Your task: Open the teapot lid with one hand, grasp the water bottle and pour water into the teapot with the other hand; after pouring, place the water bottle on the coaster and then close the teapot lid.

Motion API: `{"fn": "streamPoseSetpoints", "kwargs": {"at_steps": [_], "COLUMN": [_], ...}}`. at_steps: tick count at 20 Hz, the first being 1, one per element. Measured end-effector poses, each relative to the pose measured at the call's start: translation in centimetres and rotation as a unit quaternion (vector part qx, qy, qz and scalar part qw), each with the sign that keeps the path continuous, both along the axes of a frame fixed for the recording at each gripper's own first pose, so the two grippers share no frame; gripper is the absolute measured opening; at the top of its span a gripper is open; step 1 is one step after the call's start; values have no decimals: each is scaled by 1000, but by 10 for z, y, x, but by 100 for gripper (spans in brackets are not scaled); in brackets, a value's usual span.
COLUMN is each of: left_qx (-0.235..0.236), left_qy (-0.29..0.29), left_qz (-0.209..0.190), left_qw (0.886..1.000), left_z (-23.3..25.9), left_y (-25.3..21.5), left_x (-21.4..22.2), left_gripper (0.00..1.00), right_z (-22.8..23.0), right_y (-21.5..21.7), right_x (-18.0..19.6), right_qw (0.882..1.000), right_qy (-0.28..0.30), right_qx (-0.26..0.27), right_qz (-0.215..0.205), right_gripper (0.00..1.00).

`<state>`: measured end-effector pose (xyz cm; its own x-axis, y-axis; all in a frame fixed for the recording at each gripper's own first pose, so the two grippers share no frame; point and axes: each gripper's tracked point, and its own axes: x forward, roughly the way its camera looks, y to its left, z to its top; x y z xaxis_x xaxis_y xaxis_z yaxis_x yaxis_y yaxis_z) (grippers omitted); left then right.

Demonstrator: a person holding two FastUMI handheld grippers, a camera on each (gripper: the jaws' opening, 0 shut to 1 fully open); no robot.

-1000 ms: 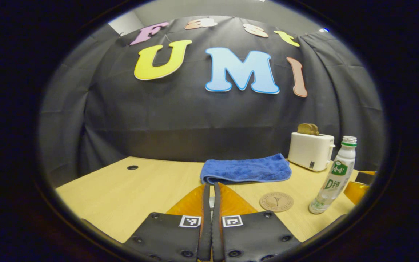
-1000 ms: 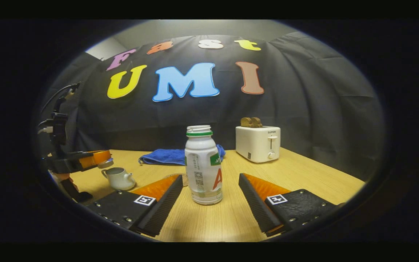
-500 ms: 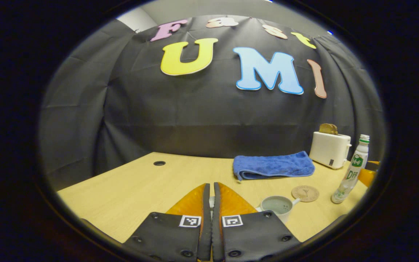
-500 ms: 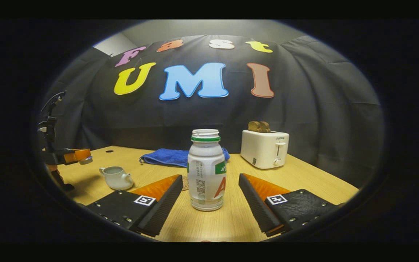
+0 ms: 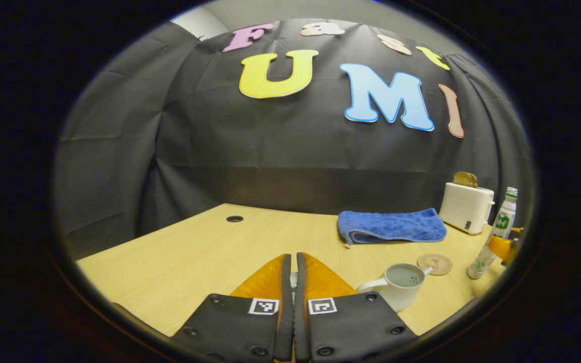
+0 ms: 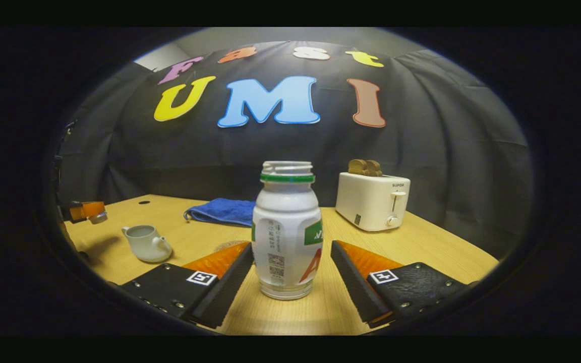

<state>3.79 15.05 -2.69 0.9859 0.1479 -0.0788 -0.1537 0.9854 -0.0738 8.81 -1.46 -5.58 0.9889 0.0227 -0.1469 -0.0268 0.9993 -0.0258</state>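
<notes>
Left tongs [image 5: 293, 282] pinching lid [image 6: 99, 218], carried clear of teapot [image 6: 145, 244]; right tongs [image 6: 290, 272] spread, closer around water bottle [image 6: 286, 229] (ungrasped).

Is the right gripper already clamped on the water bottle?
No: in the right gripper view the water bottle stands on the table between the right gripper's spread fingers, with a gap on each side.

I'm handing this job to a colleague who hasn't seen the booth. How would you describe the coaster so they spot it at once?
Start at the white toaster at the back of the wooden table. In front of it lies a folded blue towel, and nearer still sits the coaster, between the open teapot and the water bottle. It is the one flat thing there: a thin round tan disc with a mark at its middle.
</notes>
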Motion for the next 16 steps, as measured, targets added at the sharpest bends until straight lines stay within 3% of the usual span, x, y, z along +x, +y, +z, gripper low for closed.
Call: {"fn": "streamPoseSetpoints", "kwargs": {"at_steps": [1,2,5,8,12,16], "left_qx": [0,-1,-3,-5,-6,-15], "left_qy": [0,1,3,3,-3,-8], "left_qz": [0,0,-4,-7,-2,0], "left_qw": [1000,1000,1000,1000,1000,1000], "left_z": [-1,-1,-3,-1,3,5], "left_y": [0,0,-3,-5,0,5], "left_x": [0,0,1,1,-2,-4], "left_gripper": [7,11,11,11,11,7], "right_z": [-3,1,5,21,39,38], "right_y": [2,3,2,7,21,45], "right_x": [2,0,-1,3,13,22], "right_qw": [1000,1000,1000,995,973,940], "right_qy": [1,1,-1,-16,-30,-30], "right_qx": [0,-1,-27,-100,-230,-338], "right_qz": [-1,2,8,0,-2,23], "right_gripper": [89,75,72,72,72,72]}}
